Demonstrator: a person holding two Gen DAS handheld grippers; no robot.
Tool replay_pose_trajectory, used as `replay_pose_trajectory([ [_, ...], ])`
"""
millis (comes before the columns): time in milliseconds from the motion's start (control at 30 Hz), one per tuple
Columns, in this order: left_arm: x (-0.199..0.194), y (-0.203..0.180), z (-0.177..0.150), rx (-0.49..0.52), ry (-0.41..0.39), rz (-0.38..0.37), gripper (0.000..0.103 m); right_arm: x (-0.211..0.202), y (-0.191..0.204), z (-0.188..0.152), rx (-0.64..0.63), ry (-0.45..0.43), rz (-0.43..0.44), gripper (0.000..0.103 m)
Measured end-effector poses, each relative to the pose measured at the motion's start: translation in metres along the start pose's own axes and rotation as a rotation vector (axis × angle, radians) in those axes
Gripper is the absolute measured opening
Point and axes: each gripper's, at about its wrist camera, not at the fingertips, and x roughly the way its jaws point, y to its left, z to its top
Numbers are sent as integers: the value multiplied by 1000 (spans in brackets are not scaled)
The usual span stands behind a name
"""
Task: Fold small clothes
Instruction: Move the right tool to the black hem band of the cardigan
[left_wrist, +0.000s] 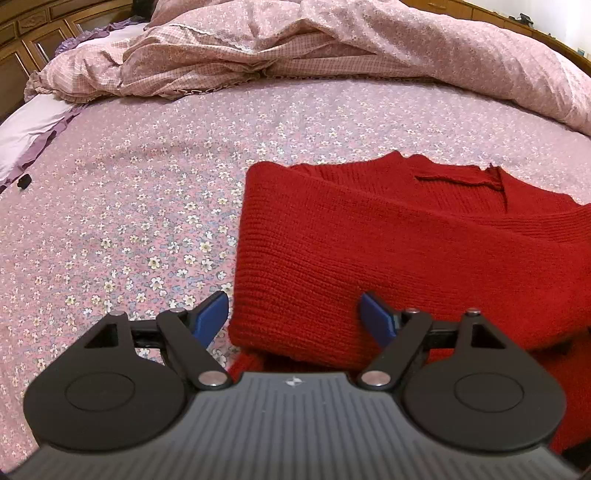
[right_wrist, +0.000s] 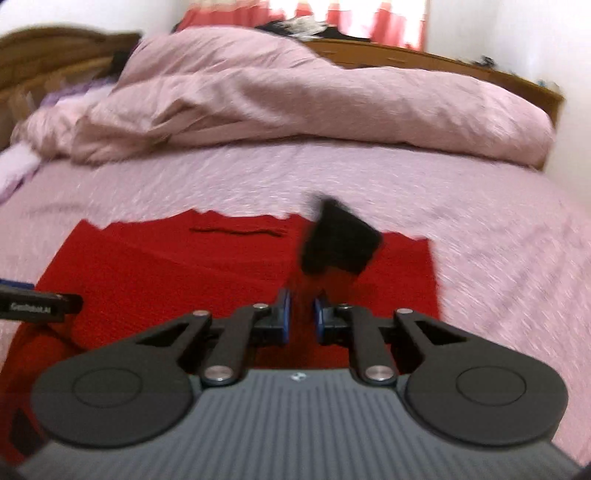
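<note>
Red sweater (left_wrist: 388, 254) on floral bed sheet (left_wrist: 140, 206).
Left gripper (left_wrist: 295, 317) spread wide over its edge; right gripper (right_wrist: 303, 314) nearly closed, pinching red knit.

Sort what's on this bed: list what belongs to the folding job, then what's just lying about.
For the job:
red knit sweater, partly folded
left claw, open over its near edge
right claw, nearly closed over the sweater

Lying about:
pink floral duvet, bunched behind
purple-frilled pillow
small black object on the sheet
blurred dark shape, unidentifiable
</note>
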Motion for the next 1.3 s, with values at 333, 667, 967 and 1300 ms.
replay_pose_trajectory([
  [333, -4, -6, 2, 56, -6, 24, 83, -22, -72, -43, 157, 154, 82, 28],
  [667, -19, -13, 13, 60, -39, -32, 83, -13, -84, 13, 76, 34, 118, 58],
  [967, -14, -11, 17, 26, -36, -68, 83, 64, -69, 10, 64, 148, 116, 57],
  [1300, -2, -24, 26, 90, -87, -54, 83, 38, -70, 37, 53, -9, 160, 16],
])
